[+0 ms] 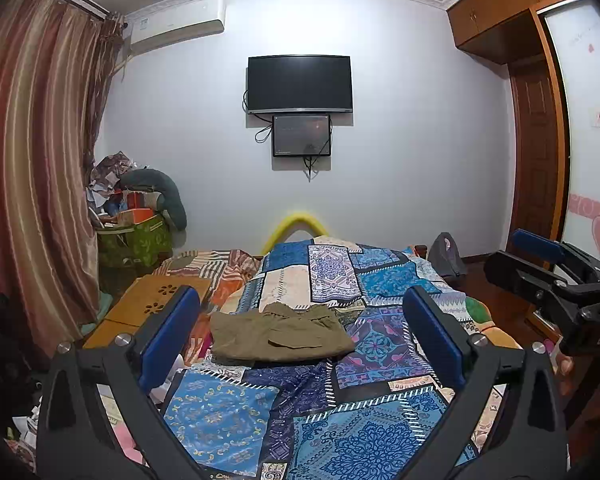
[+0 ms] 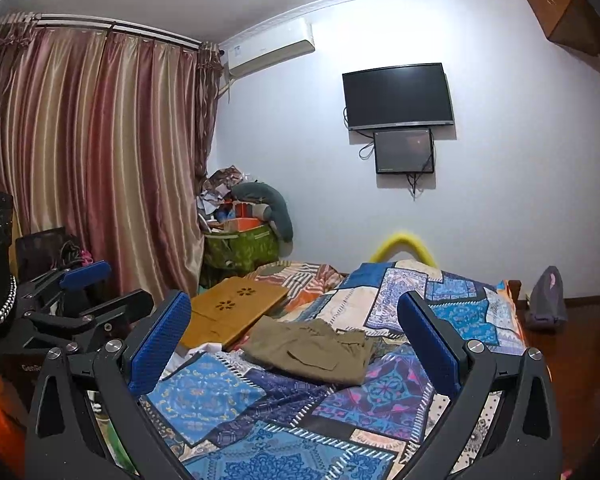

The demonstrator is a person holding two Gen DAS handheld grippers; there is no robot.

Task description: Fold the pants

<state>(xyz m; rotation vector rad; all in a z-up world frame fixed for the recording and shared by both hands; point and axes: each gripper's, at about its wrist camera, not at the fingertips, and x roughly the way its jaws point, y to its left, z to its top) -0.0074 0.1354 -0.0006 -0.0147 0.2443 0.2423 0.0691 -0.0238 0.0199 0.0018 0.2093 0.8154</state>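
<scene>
Olive-green pants [image 1: 278,335] lie folded into a compact rectangle on the patchwork bedspread [image 1: 340,420], a flap pocket facing up. They also show in the right wrist view [image 2: 314,350]. My left gripper [image 1: 300,336] is open and empty, held above the bed on the near side of the pants. My right gripper [image 2: 294,344] is open and empty too, raised at about the same height. Each gripper appears at the edge of the other's view: the right one [image 1: 540,264], the left one [image 2: 88,284].
A wooden lap desk [image 2: 234,306] lies on the bed left of the pants, on a striped blanket [image 2: 300,276]. A green bin piled with clutter [image 2: 240,244] stands in the corner by the curtain [image 2: 92,160]. A grey bag [image 2: 548,298] sits on the floor at right.
</scene>
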